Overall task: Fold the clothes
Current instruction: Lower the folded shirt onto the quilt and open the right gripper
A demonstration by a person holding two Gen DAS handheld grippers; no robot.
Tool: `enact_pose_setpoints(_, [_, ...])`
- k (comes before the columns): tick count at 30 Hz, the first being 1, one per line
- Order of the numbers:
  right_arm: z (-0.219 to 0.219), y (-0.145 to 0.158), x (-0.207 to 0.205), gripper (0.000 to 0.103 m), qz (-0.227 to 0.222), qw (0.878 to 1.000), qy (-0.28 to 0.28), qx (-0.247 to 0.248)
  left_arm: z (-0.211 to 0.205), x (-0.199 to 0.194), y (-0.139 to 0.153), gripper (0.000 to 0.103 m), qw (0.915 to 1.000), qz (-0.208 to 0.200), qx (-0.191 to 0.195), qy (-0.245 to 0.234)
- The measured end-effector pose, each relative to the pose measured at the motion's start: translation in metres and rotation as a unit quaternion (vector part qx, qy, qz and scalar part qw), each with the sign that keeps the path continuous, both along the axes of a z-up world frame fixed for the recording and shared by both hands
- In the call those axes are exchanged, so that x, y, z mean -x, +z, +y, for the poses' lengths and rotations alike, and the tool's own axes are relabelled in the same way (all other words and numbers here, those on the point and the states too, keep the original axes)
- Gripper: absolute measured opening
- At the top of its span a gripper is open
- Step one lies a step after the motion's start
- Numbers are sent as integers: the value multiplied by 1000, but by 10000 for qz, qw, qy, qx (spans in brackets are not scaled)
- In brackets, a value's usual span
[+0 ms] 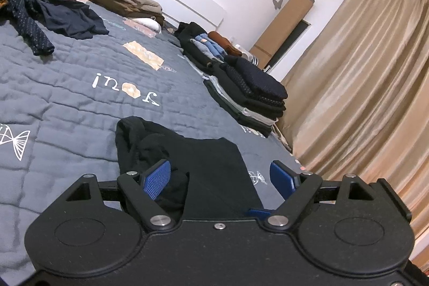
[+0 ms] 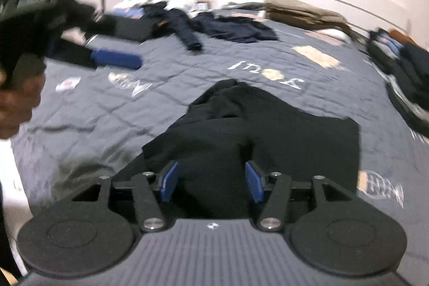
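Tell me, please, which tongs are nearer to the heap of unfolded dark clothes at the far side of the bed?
Left. The left tongs reach out over the quilt just short of the unfolded dark clothes; the right tongs hang open over the black garment, farther back.

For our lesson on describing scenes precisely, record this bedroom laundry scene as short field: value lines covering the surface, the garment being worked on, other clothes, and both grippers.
surface: grey quilted bedspread
garment in work: black garment, lying partly folded in front of both grippers
unfolded clothes: dark navy heap at the far side of the bed
folded clothes: folded stack along the bed edge nearest the curtain
left gripper: open, nothing pinched
right gripper: open, above the black garment, nothing pinched
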State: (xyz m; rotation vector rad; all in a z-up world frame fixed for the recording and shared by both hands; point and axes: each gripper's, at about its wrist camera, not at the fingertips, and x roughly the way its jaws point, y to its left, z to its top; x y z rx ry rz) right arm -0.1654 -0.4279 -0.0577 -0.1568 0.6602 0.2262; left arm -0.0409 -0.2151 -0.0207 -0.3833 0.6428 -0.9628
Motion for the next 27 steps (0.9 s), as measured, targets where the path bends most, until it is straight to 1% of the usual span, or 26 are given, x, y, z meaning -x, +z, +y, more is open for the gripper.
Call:
enact_pose_setpoints(2, [8, -5, 1, 60, -41, 9997, 128, 186, 2, -1, -1, 82, 10000, -7, -32, 17])
enact_pose_setpoints(4, [13, -11, 2, 67, -77, 9989, 236, 388, 3, -3, -2, 82, 10000, 14, -54, 59])
enact_pose_setpoints(8, [24, -25, 4, 73, -168, 9942, 471, 949, 6, -6, -3, 82, 9999, 47, -87, 96])
enact_pose_setpoints(12, [29, -37, 2, 73, -201, 9867, 448, 1550, 5, -5, -3, 82, 9999, 26, -115, 85])
enact_pose_setpoints(14, [28, -41, 1, 69, -216, 9841, 464, 1699, 4, -5, -3, 82, 9999, 20, -128, 79])
enact_pose_setpoints(15, [25, -41, 0, 61, -240, 9852, 426, 1643, 4, -5, -3, 82, 9999, 17, -134, 77])
enact_pose_setpoints(16, [21, -41, -1, 45, -242, 9871, 352, 1545, 4, -5, -3, 82, 9999, 16, -138, 75])
enact_pose_setpoints(17, [15, -38, -4, 38, -203, 9898, 248, 1390, 4, -5, -3, 82, 9999, 20, -140, 74])
enact_pose_setpoints(18, [9, -34, -7, 28, -178, 9925, 135, 1200, 4, -5, -3, 82, 9999, 23, -143, 71])
enact_pose_setpoints(19, [2, -29, -9, 23, -185, 9949, 9, 988, 3, -5, -3, 82, 9999, 21, -146, 69])
enact_pose_setpoints(21, [-15, -18, -12, 21, -253, 9977, -322, 538, 3, -5, -3, 82, 9999, 20, -150, 65])
enact_pose_setpoints(23, [-38, -7, -17, 20, -309, 9968, -735, -31, 3, -6, -3, 82, 9999, 25, -149, 64])
enact_pose_setpoints(25, [-64, 1, -22, 20, -296, 9909, -1114, -692, 3, -6, -4, 82, 9999, 31, -148, 61])
enact_pose_setpoints(27, [-93, 2, -27, 20, -247, 9791, -1469, -1385, 3, -5, -4, 82, 9999, 30, -152, 53])
